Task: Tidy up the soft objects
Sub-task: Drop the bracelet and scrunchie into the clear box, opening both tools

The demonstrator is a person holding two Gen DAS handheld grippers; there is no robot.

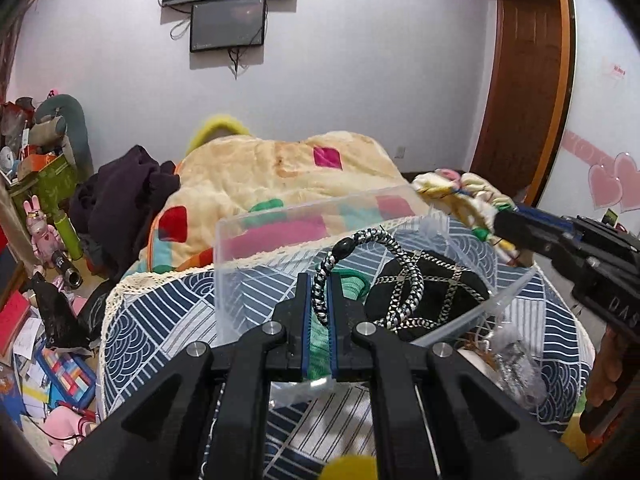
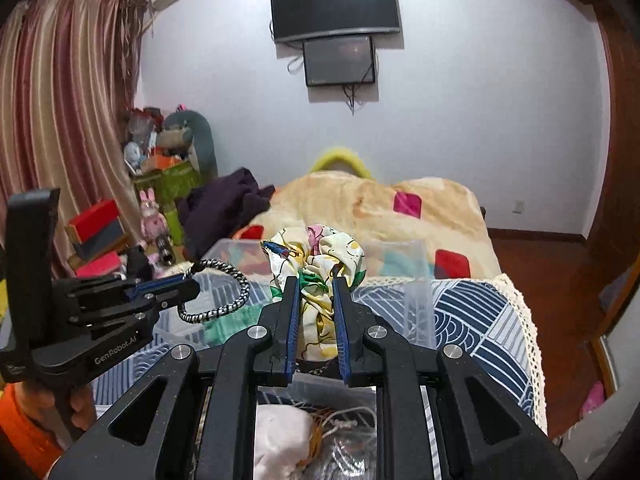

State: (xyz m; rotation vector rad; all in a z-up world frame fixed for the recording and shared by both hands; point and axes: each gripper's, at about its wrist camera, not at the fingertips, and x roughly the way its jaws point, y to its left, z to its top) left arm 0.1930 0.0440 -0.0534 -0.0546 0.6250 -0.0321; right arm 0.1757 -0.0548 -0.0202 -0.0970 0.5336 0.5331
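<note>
- Left gripper, nearest the left wrist camera: its two blue-lined fingers are clenched on a black-and-white braided hair tie, which is pinched at one side of its loop; the rest of the loop stands free above the box.
- Right gripper: its fingers are clamped on a floral fabric scrunchie, cream with yellow, green and pink print, which bulges out above the fingertips.
- Clear plastic box: it sits on the bed directly under both grippers. Inside it lie a green scrunchie and a black scrunchie with silver chain pattern, side by side and touching.
- Second clear container, close under the right gripper: it holds a pale pink soft item and some tangled cord; what else it holds cannot be told.
- Blue-and-white patterned cloth with lace edge: it covers the near part of the bed, and the box rests on it.
- Cream blanket with coloured patches: it is heaped on the bed beyond the box; a dark purple garment lies at its left edge.
- Far wall: a television with a smaller screen mounted just below it.
- Striped curtain and cluttered shelves with toys: these stand to the left of the bed.
</note>
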